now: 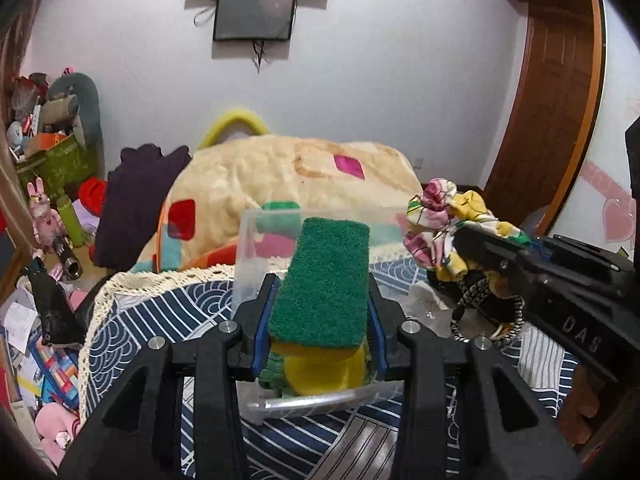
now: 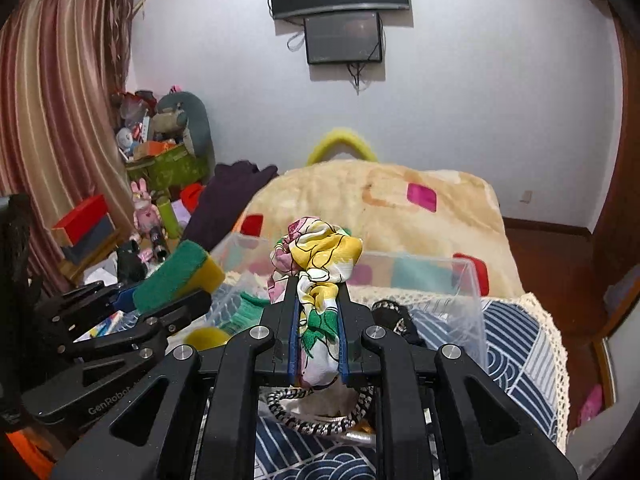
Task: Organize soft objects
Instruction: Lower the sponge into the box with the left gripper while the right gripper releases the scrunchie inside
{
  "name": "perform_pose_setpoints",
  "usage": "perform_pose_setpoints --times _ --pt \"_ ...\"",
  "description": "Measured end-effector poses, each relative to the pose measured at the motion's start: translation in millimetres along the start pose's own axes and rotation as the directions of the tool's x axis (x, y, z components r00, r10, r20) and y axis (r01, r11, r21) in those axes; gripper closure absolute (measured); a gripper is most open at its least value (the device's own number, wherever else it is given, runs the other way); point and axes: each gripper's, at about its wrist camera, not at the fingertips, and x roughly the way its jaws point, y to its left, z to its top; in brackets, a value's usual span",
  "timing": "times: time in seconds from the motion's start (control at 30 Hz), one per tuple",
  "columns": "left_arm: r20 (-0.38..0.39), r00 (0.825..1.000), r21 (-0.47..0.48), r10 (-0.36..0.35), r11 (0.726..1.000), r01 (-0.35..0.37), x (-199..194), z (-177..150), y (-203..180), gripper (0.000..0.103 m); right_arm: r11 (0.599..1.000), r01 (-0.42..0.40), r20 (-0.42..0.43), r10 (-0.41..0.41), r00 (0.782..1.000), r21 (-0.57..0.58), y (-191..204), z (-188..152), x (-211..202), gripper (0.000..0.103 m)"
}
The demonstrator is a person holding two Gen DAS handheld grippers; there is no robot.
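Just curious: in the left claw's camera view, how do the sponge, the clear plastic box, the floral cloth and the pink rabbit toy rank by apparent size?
1. clear plastic box
2. sponge, enlarged by nearness
3. floral cloth
4. pink rabbit toy, farther away, so real size is unsure

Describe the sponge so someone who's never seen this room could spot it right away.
Find the bed with the blue patterned cover, then the clear plastic bin on it. Above the bin, the left hand-held gripper clamps the sponge: green scouring top, yellow foam underneath, unlike the floral cloth nearby.
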Motion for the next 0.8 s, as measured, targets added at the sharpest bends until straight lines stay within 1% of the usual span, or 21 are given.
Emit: perform_pose_setpoints --times 0.27,0.33,0.37,0.47,0.5,0.53,0.57,0.63,0.7,0.77,0.8 --pt "-0.053 0.999 0.025 0.000 1.000 0.001 18 -5 -4 0.063 1.000 -0.009 -0.089 0.011 0.996 0.016 -3 -8 24 0.090" --pt "-0.065 0.998 0.033 -0.003 0.999 0.005 19 -5 -5 0.063 1.000 -0.009 -0.096 0.010 0.995 0.007 -1 -9 26 0.089" --pt "-0.062 0.998 0.037 0.000 0.999 0.002 18 -6 -6 0.063 1.000 -0.006 -0.098 0.006 0.995 -0.002 -1 -10 26 0.087" --pt "-0.054 0.998 0.056 0.012 0.998 -0.009 14 -6 -9 0.061 1.000 0.014 -0.091 -0.017 0.996 -0.027 2 -10 24 0.086" --pt "-0.049 0.999 0.056 0.007 0.998 -0.004 11 -6 -10 0.061 0.999 0.020 -0.088 -0.023 0.996 -0.032 2 -9 23 0.084" --pt "-0.046 0.999 0.052 0.002 0.999 0.000 8 -6 -10 0.061 0.999 0.020 -0.084 -0.023 0.996 -0.036 3 -8 20 0.080" --pt "-0.046 0.999 0.050 -0.003 0.999 0.005 6 -6 -9 0.061 0.999 0.012 -0.086 -0.015 0.996 -0.035 2 -8 19 0.076" --pt "-0.039 0.999 0.053 -0.009 0.999 0.011 -2 -7 -10 0.060 1.000 -0.007 -0.089 0.005 0.996 -0.023 0 -6 16 0.072" --pt "-0.024 1.000 0.055 -0.008 0.998 0.010 -10 -7 -10 0.055 1.000 -0.003 -0.072 0.001 0.997 -0.024 0 -4 10 0.070" --pt "-0.003 1.000 0.052 -0.009 0.999 0.009 -20 -7 -10 0.052 0.999 0.011 -0.046 -0.012 0.999 -0.030 0 -3 0 0.063" --pt "0.009 1.000 0.055 -0.006 0.998 0.006 -26 -6 -10 0.052 1.000 0.009 -0.036 -0.010 0.999 -0.029 -1 -2 -4 0.061"
